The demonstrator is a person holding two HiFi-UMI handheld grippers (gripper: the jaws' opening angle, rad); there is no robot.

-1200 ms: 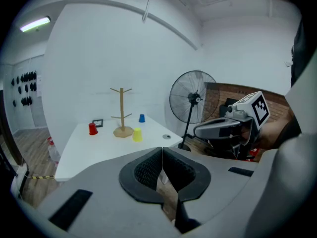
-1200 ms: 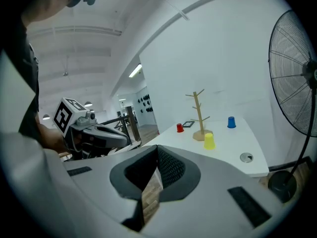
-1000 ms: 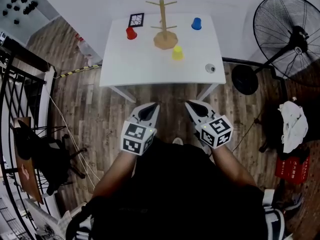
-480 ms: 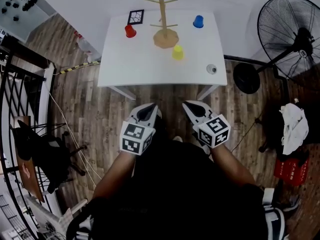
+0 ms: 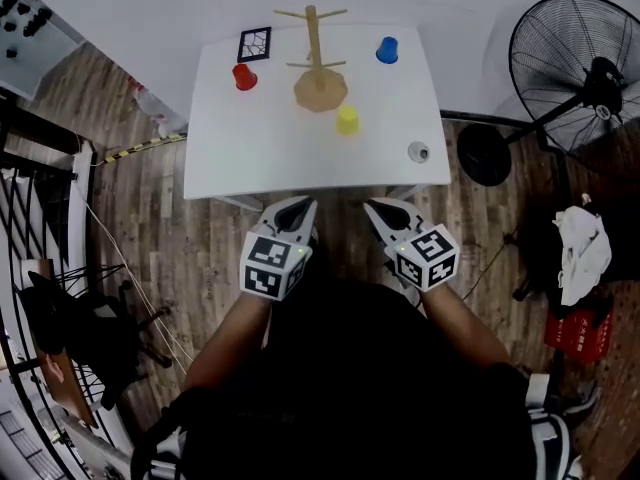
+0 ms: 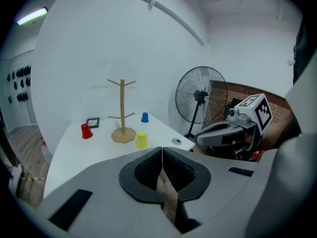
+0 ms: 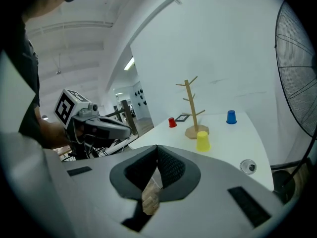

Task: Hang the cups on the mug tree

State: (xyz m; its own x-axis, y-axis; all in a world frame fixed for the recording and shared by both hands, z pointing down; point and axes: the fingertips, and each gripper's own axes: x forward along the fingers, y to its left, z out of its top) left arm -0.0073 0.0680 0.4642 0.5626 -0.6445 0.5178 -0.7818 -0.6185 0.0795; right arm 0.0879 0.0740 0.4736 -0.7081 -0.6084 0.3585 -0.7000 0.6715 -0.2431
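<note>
You have moved closer to the white table [image 5: 250, 148] in the last second, so its near edge now sits just ahead of your left gripper [image 5: 300, 206] and right gripper [image 5: 376, 208], and reaching for a cup looks like the next step. The red cup [image 5: 244, 77], yellow cup [image 5: 347, 120] and blue cup [image 5: 387, 50] stand on the table around the bare wooden mug tree [image 5: 318, 68]. Both grippers are side by side, pointing forward and slightly down, jaws closed on nothing.

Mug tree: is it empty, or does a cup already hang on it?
Empty. The mug tree has bare branches; the red cup, blue cup and yellow cup stand on the table.
</note>
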